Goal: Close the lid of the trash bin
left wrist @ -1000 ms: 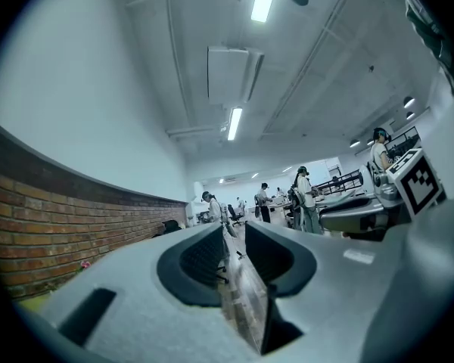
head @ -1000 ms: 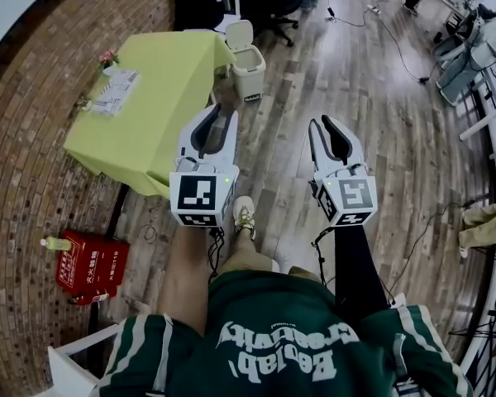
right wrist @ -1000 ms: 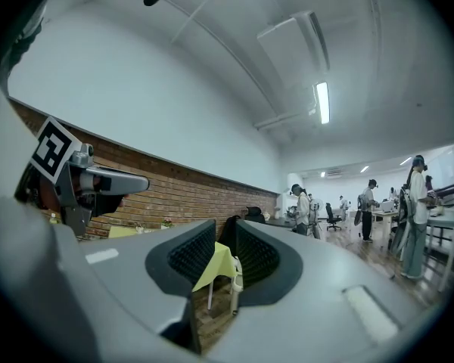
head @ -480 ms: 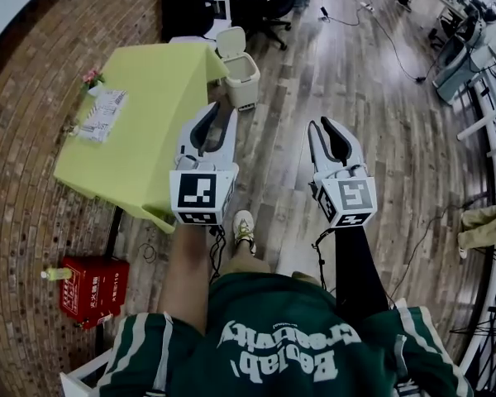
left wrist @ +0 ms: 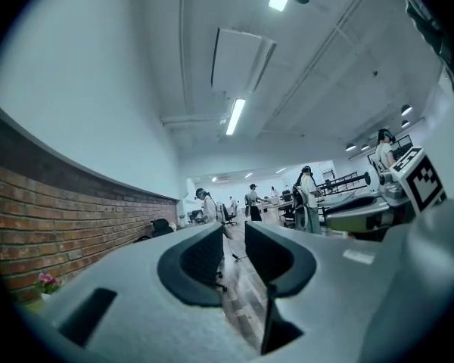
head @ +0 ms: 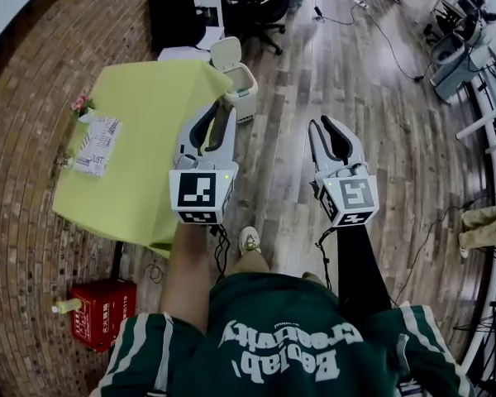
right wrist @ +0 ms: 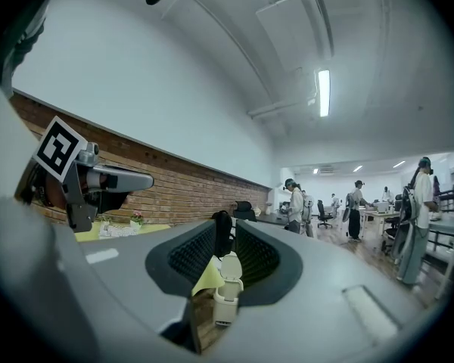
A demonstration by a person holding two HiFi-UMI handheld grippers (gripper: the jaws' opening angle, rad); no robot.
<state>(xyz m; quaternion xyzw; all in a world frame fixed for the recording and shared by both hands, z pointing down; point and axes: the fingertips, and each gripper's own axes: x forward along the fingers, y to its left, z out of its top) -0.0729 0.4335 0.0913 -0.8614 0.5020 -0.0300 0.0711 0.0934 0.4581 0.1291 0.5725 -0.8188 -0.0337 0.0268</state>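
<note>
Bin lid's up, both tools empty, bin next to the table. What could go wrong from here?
1. The trash bin sits close against the corner of the yellow table. The left tool is on that side and could clip the table edge.
2. The lid stands upright on a small, light-looking bin. A low or sideways push from the right tool might shove or tip the bin instead of swinging the lid down.

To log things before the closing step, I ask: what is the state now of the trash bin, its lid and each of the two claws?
trash bin: upright, beside a corner of the yellow table.
lid: open, tipped up.
left claw: open, nothing between the jaws.
right claw: open, nothing held.
</note>
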